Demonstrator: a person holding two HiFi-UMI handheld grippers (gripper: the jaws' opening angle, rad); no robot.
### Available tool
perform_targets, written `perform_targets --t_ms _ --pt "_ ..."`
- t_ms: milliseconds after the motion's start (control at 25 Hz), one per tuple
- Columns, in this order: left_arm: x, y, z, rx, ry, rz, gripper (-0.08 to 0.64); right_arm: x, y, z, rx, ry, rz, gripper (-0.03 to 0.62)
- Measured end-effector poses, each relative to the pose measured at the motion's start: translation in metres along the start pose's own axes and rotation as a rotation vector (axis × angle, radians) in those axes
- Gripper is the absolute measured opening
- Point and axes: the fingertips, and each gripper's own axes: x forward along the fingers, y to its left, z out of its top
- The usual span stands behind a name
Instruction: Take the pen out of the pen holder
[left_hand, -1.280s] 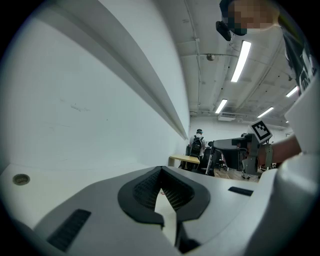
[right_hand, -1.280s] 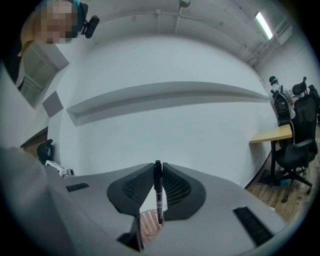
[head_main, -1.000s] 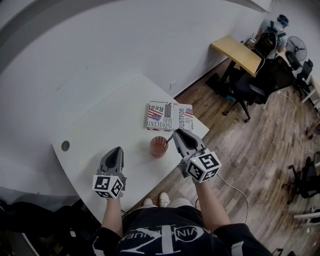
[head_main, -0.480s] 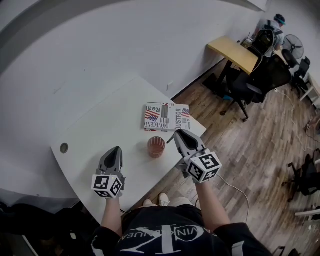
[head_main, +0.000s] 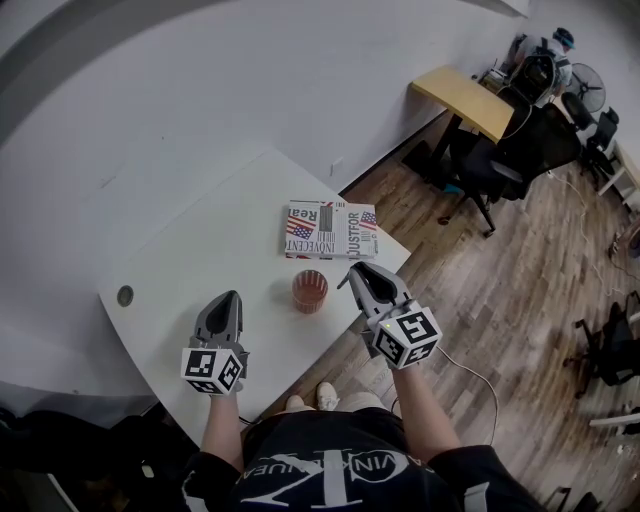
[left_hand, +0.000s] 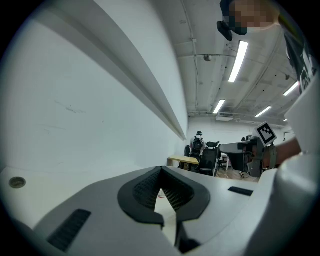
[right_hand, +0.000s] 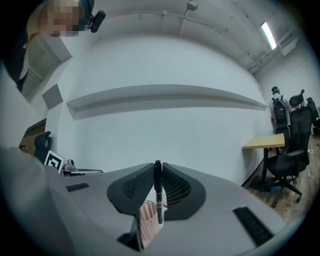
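Note:
In the right gripper view a black pen (right_hand: 158, 195) stands upright between the jaws of my right gripper (right_hand: 158, 167), which is shut on it. Its lower tip hangs just above the rim of the pink mesh pen holder (right_hand: 148, 226). The head view shows that holder (head_main: 309, 290) upright on the white table (head_main: 200, 250), a little left of the right gripper (head_main: 352, 270). My left gripper (head_main: 234, 298) hovers level over the table to the holder's left. Its jaws (left_hand: 160, 172) meet at the tips with nothing in them.
A printed book (head_main: 322, 230) lies flat just beyond the holder. A round cable hole (head_main: 124, 296) sits near the table's left end. The table edge runs close to the right gripper, with wooden floor, a yellow desk (head_main: 465, 100) and office chairs (head_main: 480, 170) beyond.
The right gripper keeps its hold on the pen and has edged slightly away from the holder. The left gripper has stayed put. The head view has shifted a little.

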Motion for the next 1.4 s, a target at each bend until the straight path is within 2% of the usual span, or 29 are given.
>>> perform_targets --t_ms 1400 --pt "-0.004 0.007 -0.003 -0.002 0.014 0.015 0.012 -0.02 -0.01 -0.024 0.026 0.034 -0.043 0.06"
